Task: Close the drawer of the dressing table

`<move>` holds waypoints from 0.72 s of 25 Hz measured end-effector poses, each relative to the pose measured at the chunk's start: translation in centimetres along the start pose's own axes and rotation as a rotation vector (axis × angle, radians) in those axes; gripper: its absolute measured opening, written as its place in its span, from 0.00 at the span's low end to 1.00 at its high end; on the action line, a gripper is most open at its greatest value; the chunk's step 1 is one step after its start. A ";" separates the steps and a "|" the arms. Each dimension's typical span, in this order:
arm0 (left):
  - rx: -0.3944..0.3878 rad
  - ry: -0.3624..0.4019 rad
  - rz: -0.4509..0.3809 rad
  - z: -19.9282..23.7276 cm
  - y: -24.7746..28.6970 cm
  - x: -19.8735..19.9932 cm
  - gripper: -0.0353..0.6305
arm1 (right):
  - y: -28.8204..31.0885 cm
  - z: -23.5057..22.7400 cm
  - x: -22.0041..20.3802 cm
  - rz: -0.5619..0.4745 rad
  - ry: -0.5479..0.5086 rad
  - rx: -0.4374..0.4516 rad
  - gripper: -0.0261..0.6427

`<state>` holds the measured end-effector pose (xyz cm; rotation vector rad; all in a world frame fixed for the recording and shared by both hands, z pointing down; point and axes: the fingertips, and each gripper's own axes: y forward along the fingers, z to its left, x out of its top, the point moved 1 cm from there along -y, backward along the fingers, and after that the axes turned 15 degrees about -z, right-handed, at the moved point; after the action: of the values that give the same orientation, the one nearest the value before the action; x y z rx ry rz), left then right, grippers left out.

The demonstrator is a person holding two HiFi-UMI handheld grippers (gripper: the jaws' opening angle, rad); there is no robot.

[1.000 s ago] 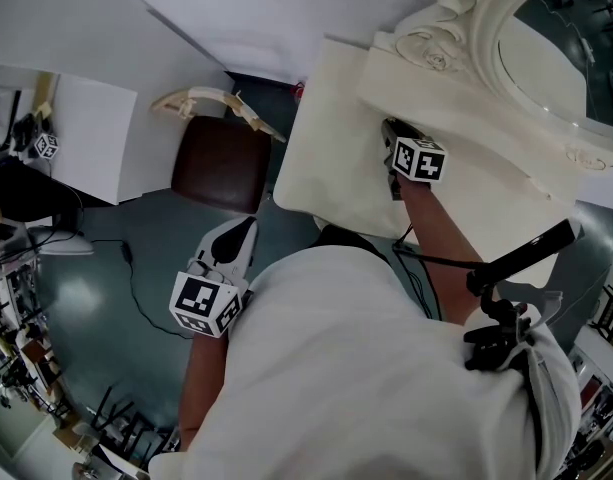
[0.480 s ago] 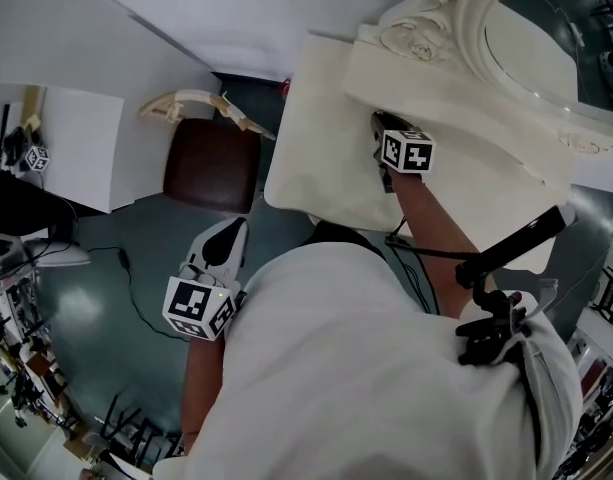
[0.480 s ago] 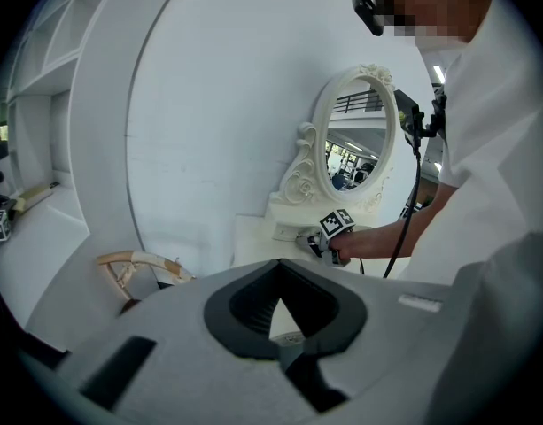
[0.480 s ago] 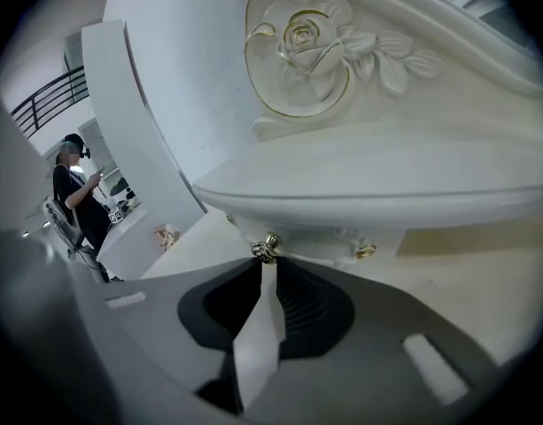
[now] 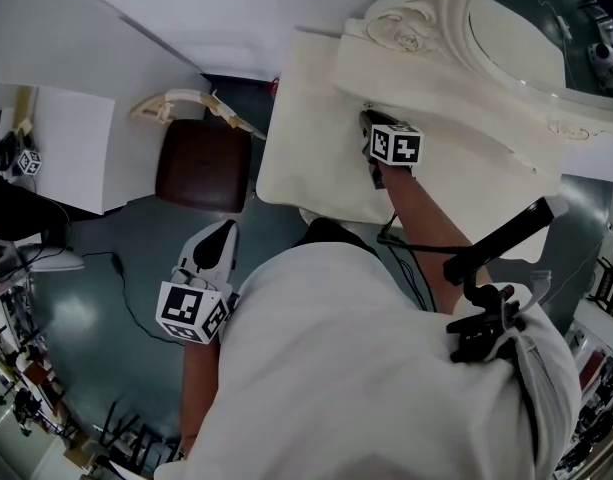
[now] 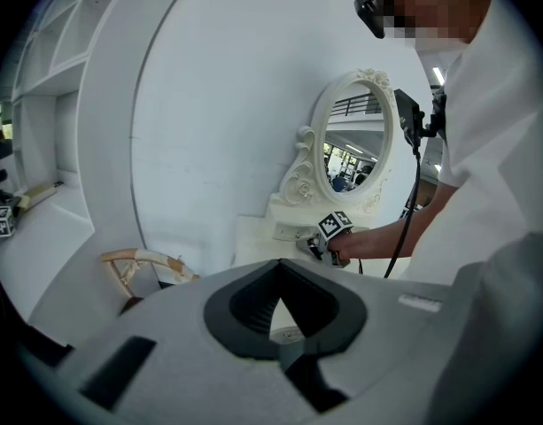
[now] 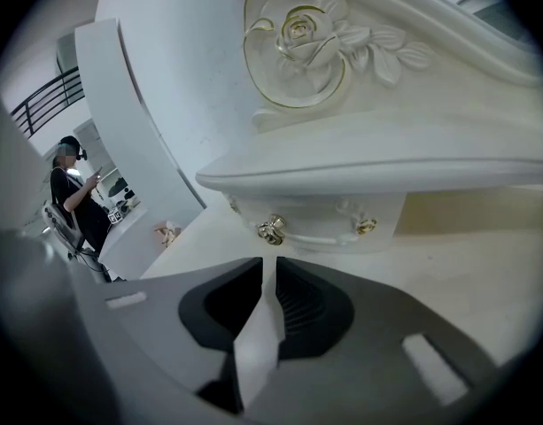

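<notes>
Right gripper view | drawer [image 7: 315, 224] front faces me, length side to side | my right gripper [image 7: 270, 264]: jaws just closing to a slit, empty | left gripper [image 6: 278, 264]: jaws together

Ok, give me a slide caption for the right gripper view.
Right gripper, empty jaws just closing, faces the gold knob of the drawer below a carved rose.

Dressing table [image 5: 316, 158]: cream-white.
Drawer [image 7: 315, 224]: cream; knobs [image 7: 271, 230] gold.
Rose carving [image 7: 298, 34]: cream, gold outlining.
Chair seat [image 5: 201, 165]: dark brown; frame [image 5: 186, 100] pale wood.
Floor [image 5: 96, 308]: dark teal.
Left gripper [image 5: 224, 230]: light grey shell, black pads [image 6: 240, 308]; marker cube [image 5: 191, 313] black-and-white squares.
Shirt [image 5: 366, 368]: white.
</notes>
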<state>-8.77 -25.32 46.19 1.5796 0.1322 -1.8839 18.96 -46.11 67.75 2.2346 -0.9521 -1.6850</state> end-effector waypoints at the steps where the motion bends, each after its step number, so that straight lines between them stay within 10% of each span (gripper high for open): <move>1: 0.003 -0.001 -0.001 0.0 -0.1 -0.1 0.06 | -0.1 0.0 -0.3 0.003 0.007 0.001 0.11; 18: -0.013 0.004 -0.036 -0.4 -9.4 -3.2 0.06 | -6.5 5.8 -4.6 0.005 -0.026 -0.006 0.04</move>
<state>-13.45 -16.51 45.86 1.5820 0.1752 -1.9038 15.44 -37.04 66.16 2.2093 -0.9570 -1.7169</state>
